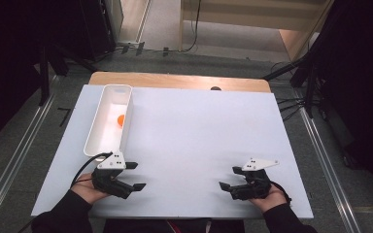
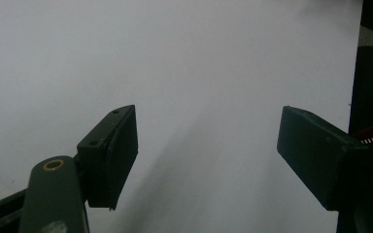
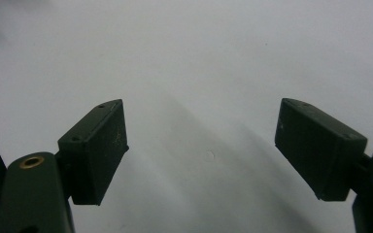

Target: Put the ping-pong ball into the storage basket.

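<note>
My left gripper (image 1: pixel 136 175) rests at the near left of the white table sheet (image 1: pixel 199 141), held in a hand and pointing right. Its jaws stand apart with nothing between them, as the left gripper view (image 2: pixel 208 145) confirms. My right gripper (image 1: pixel 229 177) rests at the near right, pointing left toward the other, also open and empty (image 3: pixel 201 141). A long white tray (image 1: pixel 108 122) lies on the left side of the sheet, just beyond the left gripper. A small orange ball (image 1: pixel 121 120) sits inside it.
The sheet covers a wooden table (image 1: pixel 175 80) whose far edge shows, with a dark round spot (image 1: pixel 215 89) on it. Grey floor, metal rails and black stands surround the table. The wide stretch of sheet between the two grippers is bare.
</note>
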### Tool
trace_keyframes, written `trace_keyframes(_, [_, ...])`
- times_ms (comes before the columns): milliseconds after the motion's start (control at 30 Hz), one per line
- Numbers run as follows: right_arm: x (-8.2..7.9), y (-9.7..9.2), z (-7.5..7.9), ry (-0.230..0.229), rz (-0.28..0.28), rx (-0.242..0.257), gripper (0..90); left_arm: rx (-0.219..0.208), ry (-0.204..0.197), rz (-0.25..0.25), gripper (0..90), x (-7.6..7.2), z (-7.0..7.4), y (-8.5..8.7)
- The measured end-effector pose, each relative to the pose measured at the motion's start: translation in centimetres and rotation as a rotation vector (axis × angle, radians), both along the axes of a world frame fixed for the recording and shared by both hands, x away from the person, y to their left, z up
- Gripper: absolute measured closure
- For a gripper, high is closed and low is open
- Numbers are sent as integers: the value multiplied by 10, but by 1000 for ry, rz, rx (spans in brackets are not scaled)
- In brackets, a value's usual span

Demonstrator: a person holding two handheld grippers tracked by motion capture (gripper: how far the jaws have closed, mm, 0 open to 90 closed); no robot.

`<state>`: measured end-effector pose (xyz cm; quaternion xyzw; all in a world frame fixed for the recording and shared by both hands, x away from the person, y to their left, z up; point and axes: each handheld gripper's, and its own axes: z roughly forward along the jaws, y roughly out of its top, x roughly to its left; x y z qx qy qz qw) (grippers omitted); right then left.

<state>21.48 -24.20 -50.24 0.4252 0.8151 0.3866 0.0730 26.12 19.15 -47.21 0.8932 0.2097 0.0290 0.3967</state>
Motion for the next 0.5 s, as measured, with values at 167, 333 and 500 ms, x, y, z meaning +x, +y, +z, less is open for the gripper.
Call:
trace_keyframes(167, [0, 0, 0, 0, 1, 0, 181, 1, 1, -2, 233, 0, 0, 0])
trace_keyframes(333, [0, 0, 0, 0, 2, -1, 180, 2, 0, -2, 233, 0, 0, 0])
trace_keyframes(500, [0, 0, 0, -1, 1, -2, 181, 6, 0, -3, 233, 1, -1, 0])
